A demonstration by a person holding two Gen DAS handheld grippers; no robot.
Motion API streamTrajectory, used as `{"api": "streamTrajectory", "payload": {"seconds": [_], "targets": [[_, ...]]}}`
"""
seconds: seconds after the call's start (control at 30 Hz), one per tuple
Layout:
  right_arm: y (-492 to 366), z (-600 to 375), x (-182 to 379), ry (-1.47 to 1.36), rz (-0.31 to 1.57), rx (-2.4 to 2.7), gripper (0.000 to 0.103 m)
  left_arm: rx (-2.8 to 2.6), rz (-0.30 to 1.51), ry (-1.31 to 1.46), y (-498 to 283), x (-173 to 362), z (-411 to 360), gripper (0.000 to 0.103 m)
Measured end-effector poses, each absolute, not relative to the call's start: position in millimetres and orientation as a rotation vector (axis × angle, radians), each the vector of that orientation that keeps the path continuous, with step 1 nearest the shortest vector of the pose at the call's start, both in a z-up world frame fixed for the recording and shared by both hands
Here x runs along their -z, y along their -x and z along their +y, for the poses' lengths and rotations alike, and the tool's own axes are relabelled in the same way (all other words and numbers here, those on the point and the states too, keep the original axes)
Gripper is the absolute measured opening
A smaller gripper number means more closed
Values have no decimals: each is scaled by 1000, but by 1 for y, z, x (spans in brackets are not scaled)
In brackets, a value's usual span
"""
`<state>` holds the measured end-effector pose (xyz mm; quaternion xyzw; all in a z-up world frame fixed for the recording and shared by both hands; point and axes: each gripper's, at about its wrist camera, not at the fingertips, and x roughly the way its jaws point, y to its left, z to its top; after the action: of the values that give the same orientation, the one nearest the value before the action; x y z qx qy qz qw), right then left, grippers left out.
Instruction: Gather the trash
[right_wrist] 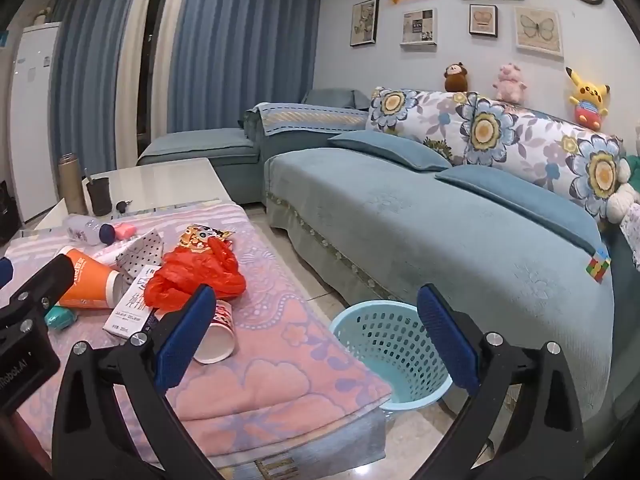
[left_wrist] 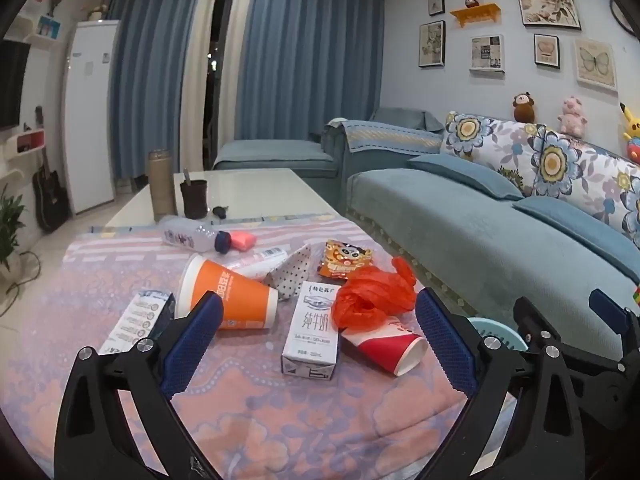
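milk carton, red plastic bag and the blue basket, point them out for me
milk carton (left_wrist: pixel 310 332): left wrist view, on its white front face.
red plastic bag (left_wrist: pixel 370 298): left wrist view, middle of the crumpled bag.
blue basket (right_wrist: pixel 390 344): right wrist view, on its perforated inner wall.

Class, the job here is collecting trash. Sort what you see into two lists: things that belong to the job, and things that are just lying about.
Belongs to the job:
orange cup
milk carton
red plastic bag
red-and-white cup
snack wrapper
empty bottle
blue basket

Just lying about:
thermos
dark mug
plush toys
sofa cushions
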<state>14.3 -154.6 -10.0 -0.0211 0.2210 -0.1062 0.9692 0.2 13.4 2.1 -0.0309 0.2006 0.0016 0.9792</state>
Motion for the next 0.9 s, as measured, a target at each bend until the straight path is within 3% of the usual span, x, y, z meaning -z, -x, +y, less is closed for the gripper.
{"api": "streamTrajectory", "payload": {"seconds": [0.9], "targets": [[-3, -160, 10, -1, 396, 225, 95, -26, 403, 62, 0, -1, 17, 94]]}}
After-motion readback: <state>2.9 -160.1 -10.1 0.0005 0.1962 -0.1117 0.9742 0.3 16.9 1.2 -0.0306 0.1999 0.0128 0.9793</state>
